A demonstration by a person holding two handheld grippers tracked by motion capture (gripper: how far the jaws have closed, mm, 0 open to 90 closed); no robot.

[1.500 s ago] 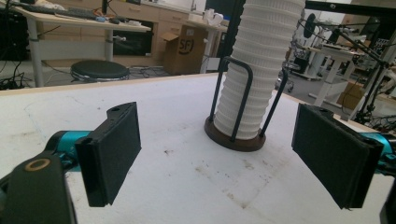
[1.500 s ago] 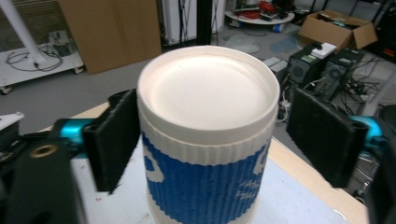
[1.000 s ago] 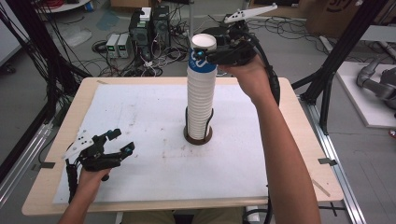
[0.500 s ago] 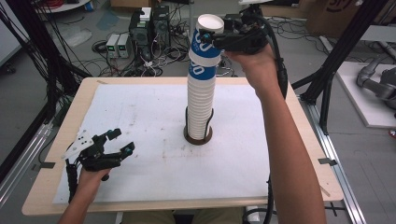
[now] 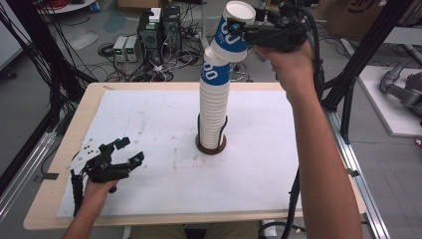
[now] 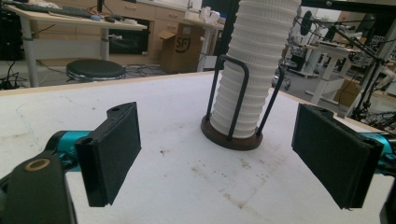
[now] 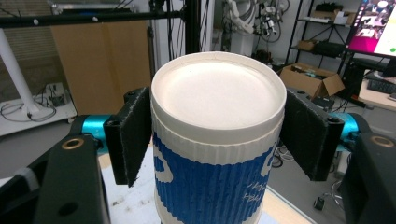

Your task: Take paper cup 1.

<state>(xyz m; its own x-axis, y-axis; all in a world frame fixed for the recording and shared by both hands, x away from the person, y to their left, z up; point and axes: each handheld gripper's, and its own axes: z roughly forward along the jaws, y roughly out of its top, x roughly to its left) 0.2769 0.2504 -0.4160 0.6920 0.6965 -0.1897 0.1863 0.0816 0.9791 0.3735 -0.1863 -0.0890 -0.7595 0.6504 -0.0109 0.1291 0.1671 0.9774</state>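
Note:
A tall stack of upturned paper cups point(image 5: 214, 107) stands in a dark wire holder point(image 5: 211, 144) at the middle of the table; its ribbed lower part point(image 6: 252, 79) fills the upper middle of the left gripper view. High above it, my right gripper point(image 5: 238, 31) is shut on the top blue-and-white cup point(image 5: 233, 34), tilted and lifted partly off the stack. In the right gripper view both pads press the cup point(image 7: 217, 140) just under its white base. My left gripper point(image 5: 130, 151) rests open near the table's front left, empty, pointing at the holder point(image 6: 231, 135).
A white mat point(image 5: 149, 124) covers the wooden table point(image 5: 79, 114). Black frame posts point(image 5: 353, 64) stand at the right, cables and electronics boxes point(image 5: 149, 35) lie on the floor behind the table.
My right gripper has risen with the top cup, pulling it up and tilting it away from the stack. The left gripper has stayed still.

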